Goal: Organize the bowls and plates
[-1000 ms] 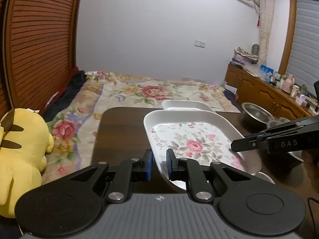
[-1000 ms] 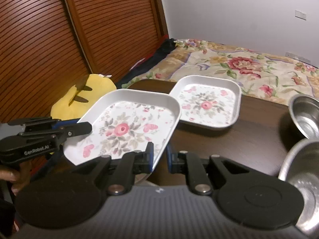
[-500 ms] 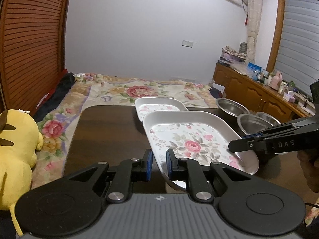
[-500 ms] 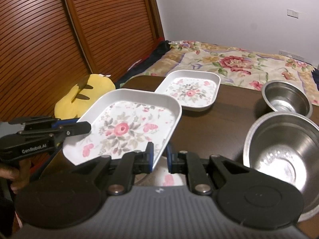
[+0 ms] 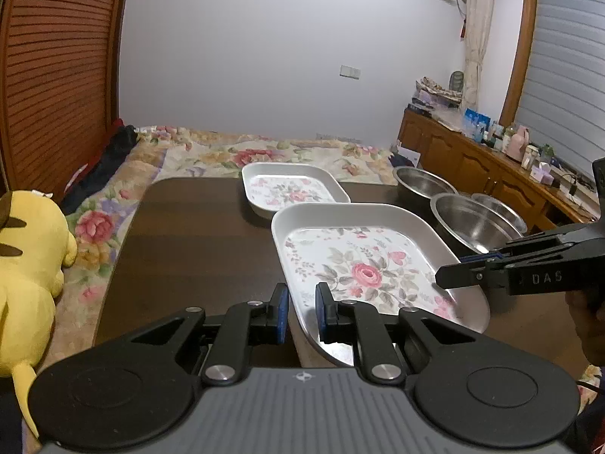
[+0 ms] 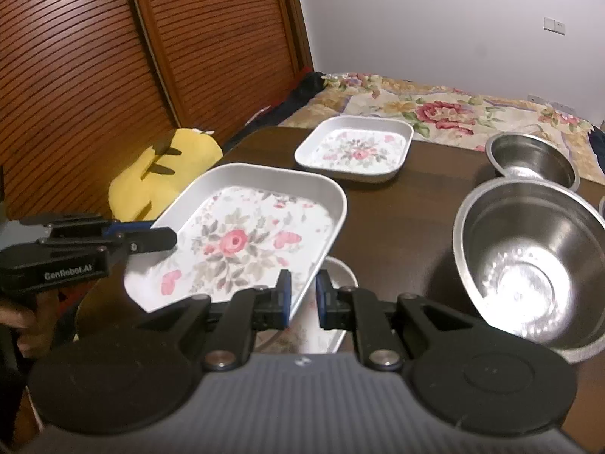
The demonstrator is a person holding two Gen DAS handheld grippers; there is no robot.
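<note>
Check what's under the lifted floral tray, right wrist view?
Under the lifted floral tray, a rim and floral corner of another dish show on the table. The rest is covered by the tray and right gripper.

Large white rectangular tray w/ pink rose print (image 5: 363, 261) is held above the dark wood table, tilted slightly. Smaller matching floral tray (image 5: 291, 189) lies flat at the far edge. Three stainless steel bowls (image 6: 529, 265) sit upright, clustered to the right; another floral plate (image 6: 332, 302) sits under the raised one.

yellow plush toy (image 5: 26, 265) beside table | floral bedspread (image 5: 234, 157) | wooden sideboard (image 5: 472, 170)
</note>
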